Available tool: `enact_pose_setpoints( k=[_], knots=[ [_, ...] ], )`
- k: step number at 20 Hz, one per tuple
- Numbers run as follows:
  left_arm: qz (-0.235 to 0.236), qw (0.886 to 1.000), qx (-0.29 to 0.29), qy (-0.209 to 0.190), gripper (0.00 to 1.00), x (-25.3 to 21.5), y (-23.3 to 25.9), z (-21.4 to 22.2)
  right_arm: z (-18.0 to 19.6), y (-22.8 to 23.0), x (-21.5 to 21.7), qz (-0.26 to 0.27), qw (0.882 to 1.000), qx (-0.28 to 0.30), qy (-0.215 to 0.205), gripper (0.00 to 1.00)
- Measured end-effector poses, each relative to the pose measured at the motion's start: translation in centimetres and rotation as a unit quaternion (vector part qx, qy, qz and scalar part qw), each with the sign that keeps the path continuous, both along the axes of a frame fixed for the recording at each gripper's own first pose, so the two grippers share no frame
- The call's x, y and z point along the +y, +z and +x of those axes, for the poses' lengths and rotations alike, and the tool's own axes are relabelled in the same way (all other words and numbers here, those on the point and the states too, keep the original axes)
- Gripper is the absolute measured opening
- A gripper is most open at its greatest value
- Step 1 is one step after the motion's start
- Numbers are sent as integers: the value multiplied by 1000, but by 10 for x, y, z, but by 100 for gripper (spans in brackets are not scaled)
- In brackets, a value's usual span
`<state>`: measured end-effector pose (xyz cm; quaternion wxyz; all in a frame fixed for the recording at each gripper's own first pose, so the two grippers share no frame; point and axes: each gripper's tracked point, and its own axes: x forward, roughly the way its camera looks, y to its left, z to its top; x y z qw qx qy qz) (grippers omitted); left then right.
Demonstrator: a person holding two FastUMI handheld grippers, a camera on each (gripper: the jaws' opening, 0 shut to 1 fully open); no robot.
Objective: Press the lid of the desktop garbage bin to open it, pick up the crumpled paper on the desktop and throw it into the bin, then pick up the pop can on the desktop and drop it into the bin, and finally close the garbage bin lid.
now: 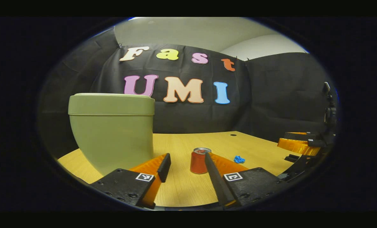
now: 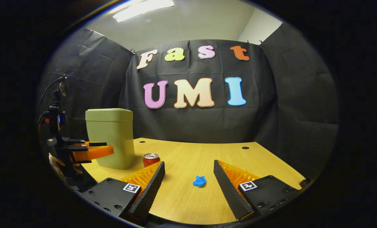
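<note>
Left claw [image 1: 184, 163] wide, empty, pop can [image 1: 199, 161] ahead, right claw [image 2: 189, 171] wide, crumpled paper [image 2: 200, 181] ahead

A light wooden desktop [image 2: 207, 158] with a rounded front edge carries three things. The green garbage bin [image 2: 112, 139] stands upright on it with its lid closed. The red pop can [image 2: 151, 159] stands upright just beside the bin's base, apart from it. The crumpled blue paper [image 2: 200, 181] lies on the bare wood well apart from the bin, beyond the can.
</note>
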<state>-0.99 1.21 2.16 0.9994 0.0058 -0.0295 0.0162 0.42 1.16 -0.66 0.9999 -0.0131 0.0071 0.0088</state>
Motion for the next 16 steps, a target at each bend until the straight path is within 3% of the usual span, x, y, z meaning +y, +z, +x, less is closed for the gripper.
enact_pose_setpoints(
  k=[6, 9, 16],
  knots=[
    [-2, 1000, 2, 5, 10, 4, 1, -2, 4, -6, 3, -8, 1000, 6, 2, 97],
    [-12, 1000, 9, 7, 1, 6, -2, -2, 5, -9, 7, -12, 1000, 11, 8, 97],
    [12, 1000, -21, 18, 0, 20, 37, -16, 13, -20, 12, -23, 999, 24, 12, 97]
  ],
)
